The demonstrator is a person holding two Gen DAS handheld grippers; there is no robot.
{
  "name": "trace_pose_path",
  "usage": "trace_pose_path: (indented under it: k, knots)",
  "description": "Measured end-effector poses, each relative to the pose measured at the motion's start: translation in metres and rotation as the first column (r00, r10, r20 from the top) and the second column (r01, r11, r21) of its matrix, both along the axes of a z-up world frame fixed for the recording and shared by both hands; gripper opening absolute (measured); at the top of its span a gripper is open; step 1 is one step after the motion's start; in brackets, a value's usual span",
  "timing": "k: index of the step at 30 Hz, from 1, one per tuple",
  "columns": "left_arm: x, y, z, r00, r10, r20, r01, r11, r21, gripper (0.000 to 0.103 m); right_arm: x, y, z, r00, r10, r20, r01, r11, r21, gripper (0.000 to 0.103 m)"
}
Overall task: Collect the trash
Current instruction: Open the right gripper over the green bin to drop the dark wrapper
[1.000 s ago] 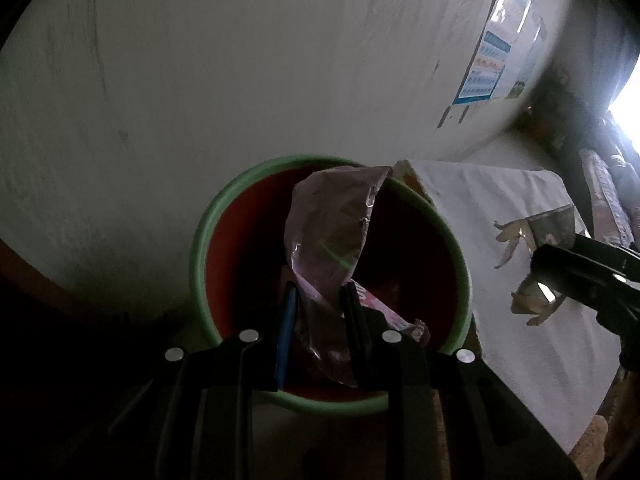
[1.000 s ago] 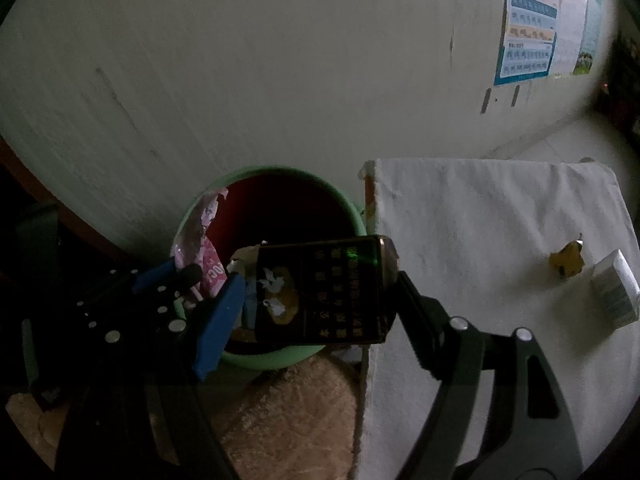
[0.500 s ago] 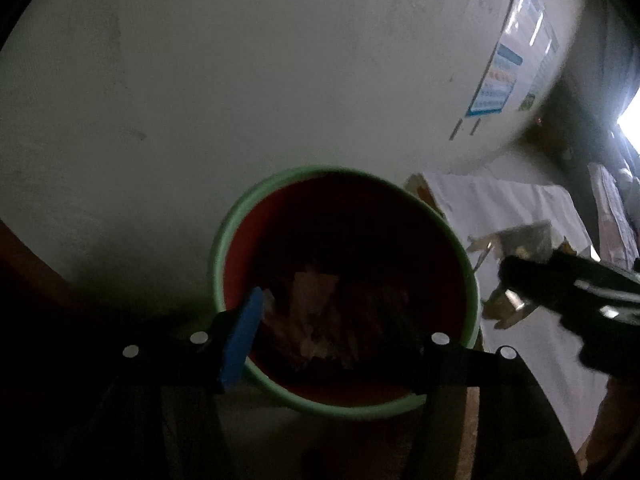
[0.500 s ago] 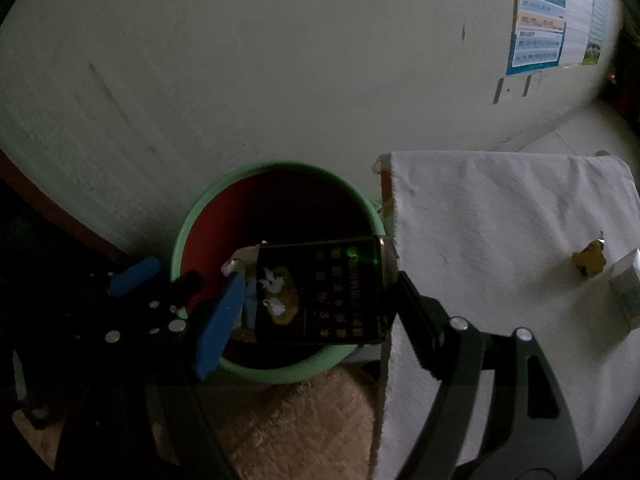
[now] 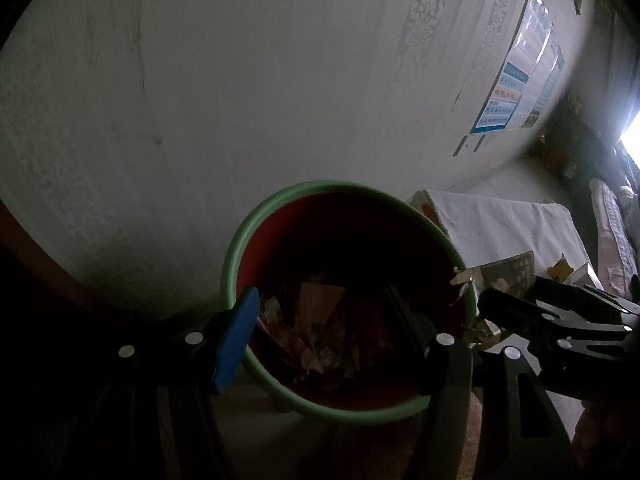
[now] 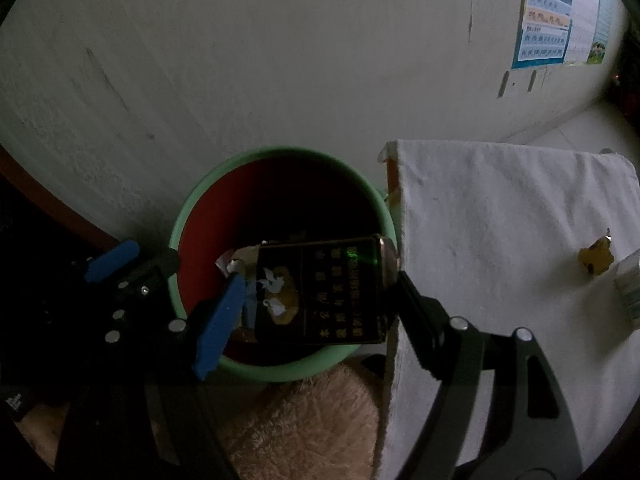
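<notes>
A red bin with a green rim (image 5: 248, 236) (image 6: 192, 208) stands against the wall, with several wrappers (image 5: 320, 332) lying in its bottom. My left gripper (image 5: 320, 320) is open and empty above the bin's near side. My right gripper (image 6: 316, 292) is shut on a dark crumpled cigarette pack (image 6: 320, 292) and holds it over the bin's front rim; the pack also shows in the left wrist view (image 5: 508, 276). The left gripper shows at the left of the right wrist view (image 6: 132, 260).
A table under a white cloth (image 6: 500, 240) stands right of the bin, with a yellow scrap (image 6: 596, 258) and a small white box (image 6: 630, 284) on it. A beige fluffy mat (image 6: 312, 420) lies on the floor. Posters (image 6: 548, 36) hang on the wall.
My left gripper opened and let go of a pinkish wrapper, which fell into the bin. My right gripper moved left, bringing the cigarette pack over the bin.
</notes>
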State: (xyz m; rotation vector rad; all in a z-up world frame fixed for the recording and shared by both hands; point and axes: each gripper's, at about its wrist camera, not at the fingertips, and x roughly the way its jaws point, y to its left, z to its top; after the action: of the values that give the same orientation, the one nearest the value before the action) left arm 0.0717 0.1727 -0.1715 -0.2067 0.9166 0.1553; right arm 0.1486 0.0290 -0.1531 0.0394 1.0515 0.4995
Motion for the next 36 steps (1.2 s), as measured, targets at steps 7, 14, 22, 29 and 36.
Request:
trace_pose_path:
  k: [7,14,22,29,36]
  knots:
    - [-0.002,0.003,-0.002,1.0,0.005,-0.001,-0.005,1.0,-0.001,0.061,0.0,0.002,-0.001,1.0,0.003,-0.006,-0.003,1.0,0.0,0.074]
    - [-0.003,0.005,-0.002,1.0,0.005,0.0,-0.005,1.0,0.001,0.061,0.006,0.006,-0.001,1.0,0.01,-0.001,-0.01,1.0,-0.011,0.074]
    - [-0.003,0.01,0.0,1.0,0.021,0.007,-0.021,1.0,-0.005,0.061,0.01,0.009,-0.004,1.0,0.01,-0.007,-0.01,1.0,-0.018,0.074]
    - [-0.004,0.017,0.001,0.999,0.038,0.016,-0.038,0.999,-0.001,0.061,0.011,0.017,-0.01,0.999,0.038,-0.033,-0.038,0.999,-0.025,0.074]
    - [-0.005,0.024,-0.002,0.998,0.058,0.012,-0.058,0.998,-0.009,0.061,0.013,0.027,-0.016,0.997,0.061,-0.048,-0.062,0.998,-0.031,0.074]
